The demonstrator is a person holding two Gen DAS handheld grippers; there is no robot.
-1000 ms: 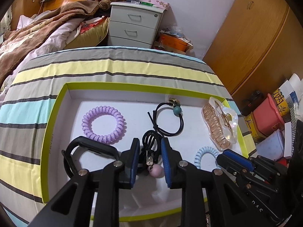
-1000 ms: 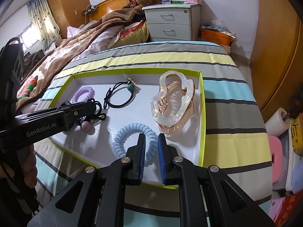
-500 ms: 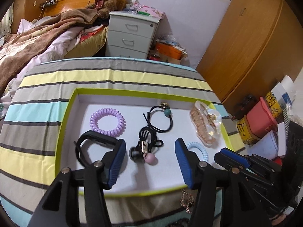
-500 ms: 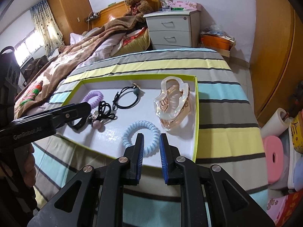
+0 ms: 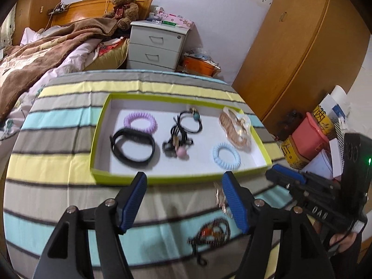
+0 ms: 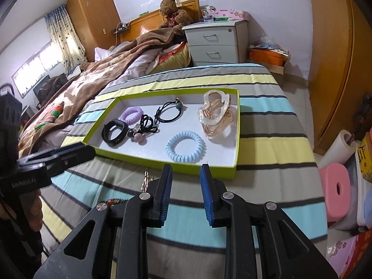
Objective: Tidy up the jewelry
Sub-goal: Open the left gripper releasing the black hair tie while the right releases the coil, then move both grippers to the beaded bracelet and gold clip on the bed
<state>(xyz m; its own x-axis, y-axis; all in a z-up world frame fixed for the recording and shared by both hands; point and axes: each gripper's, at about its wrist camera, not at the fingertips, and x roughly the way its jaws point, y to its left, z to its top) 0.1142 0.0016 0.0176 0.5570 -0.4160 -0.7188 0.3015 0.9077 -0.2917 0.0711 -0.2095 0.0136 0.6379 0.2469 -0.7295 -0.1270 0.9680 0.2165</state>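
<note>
- My left gripper (image 5: 183, 186) hangs over the striped cloth (image 5: 58, 169) just short of the tray's near edge, jaws opening wide with nothing between them; my right gripper (image 6: 186, 177) does the same, its gap narrower and also opening.
- The side of my left gripper reads "GenRobot.AI" in the right wrist view.
- On the cloth near me lie two loose pieces: a gold chain (image 6: 146, 181) and a beaded piece with red stones (image 5: 212, 231).
- The green-rimmed tray (image 6: 234, 172) holds six things: one black band (image 6: 115, 132) at its near left corner, one black tie with a pink bead (image 6: 140, 137) beside it, one light-blue coil tie (image 6: 185, 146) by the near edge, one lilac coil tie (image 6: 131, 114), one black tie with a teal bead (image 6: 169, 111) by the far edge, and one clear claw clip (image 6: 215, 114) along the right edge.
- Far off, one teddy bear (image 6: 173, 11) sits above a nightstand (image 6: 216, 43) with two drawers.
</note>
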